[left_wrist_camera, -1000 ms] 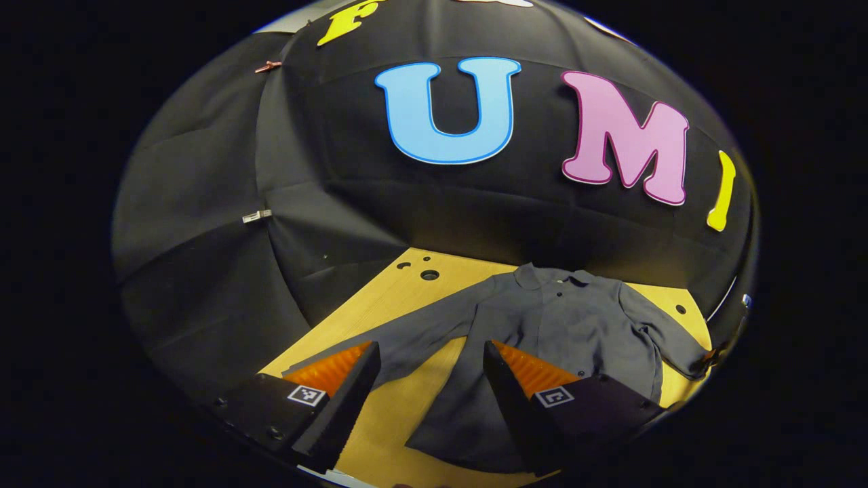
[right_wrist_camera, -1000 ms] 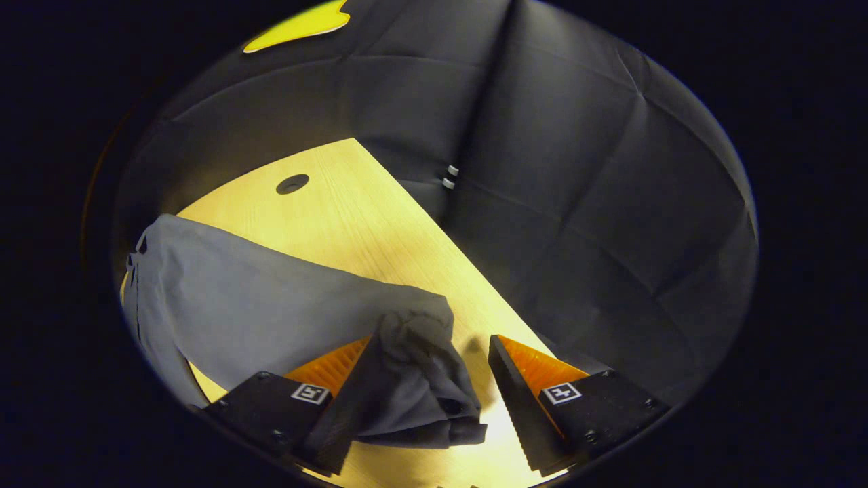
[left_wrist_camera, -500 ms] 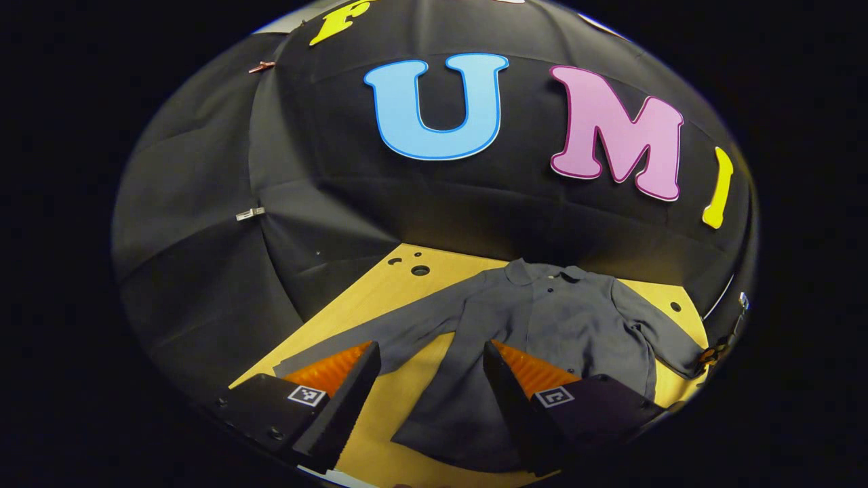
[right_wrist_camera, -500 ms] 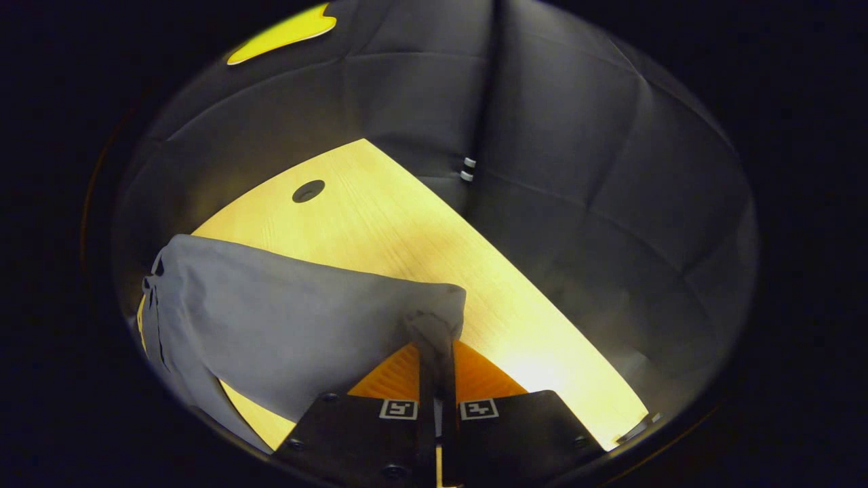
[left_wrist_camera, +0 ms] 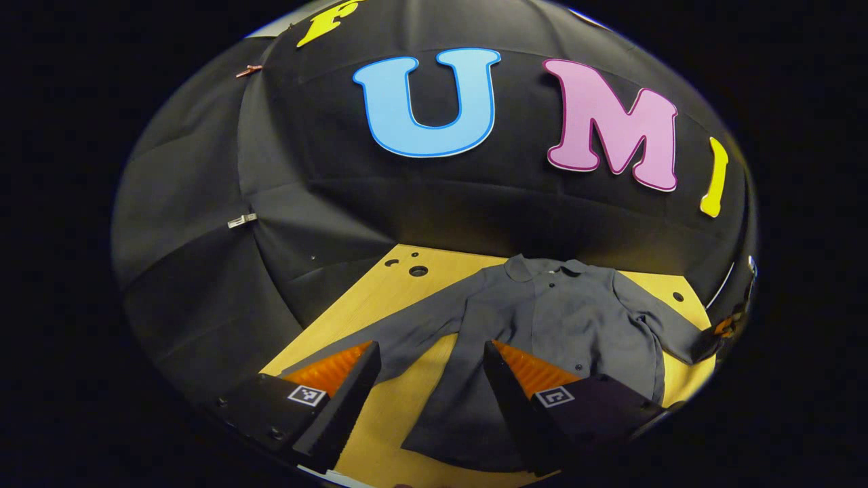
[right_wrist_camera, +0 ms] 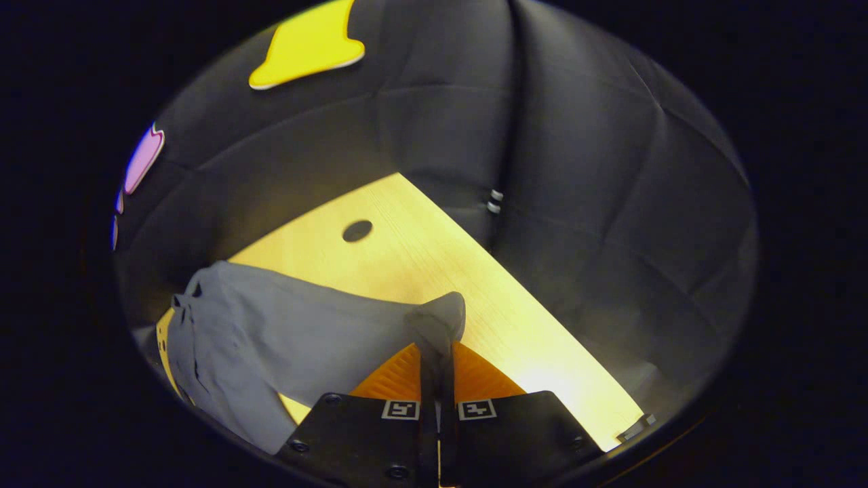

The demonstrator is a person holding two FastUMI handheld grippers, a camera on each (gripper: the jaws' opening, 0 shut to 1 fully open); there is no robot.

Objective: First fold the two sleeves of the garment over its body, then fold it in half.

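We find the garment (left_wrist_camera: 556, 325), a dark grey buttoned shirt, lying front-up on the wooden table (left_wrist_camera: 380, 298), collar toward the booth wall; its left sleeve (left_wrist_camera: 380, 335) lies stretched out flat across the boards; its right sleeve (left_wrist_camera: 668, 325) runs out to the far side of the left gripper view, where the right gripper (left_wrist_camera: 725, 329) shows small at the cuff.

We note the right gripper (right_wrist_camera: 437, 362) clamped on the sleeve cuff (right_wrist_camera: 437, 318), both fingers pressed together with the cloth bunched between them; the sleeve (right_wrist_camera: 291, 332) trails back from there toward the shirt body. The left gripper (left_wrist_camera: 427, 369) hangs above the table with its jaws wide apart, holding nothing, one finger over the left sleeve and the other over the shirt's lower hem.

We judge the first sleeve fold to be just starting, and we record these risks; the pinch takes only a bunched tip of cuff, so the cloth may slip free mid-carry and drop short of the body; a pull made too low or too quickly may drag the whole shirt across the smooth boards, since nothing pins it; the bunched cuff may land twisted, leaving a lumpy fold; the idle left gripper, if lowered carelessly, may snag the hem and rumple the body.
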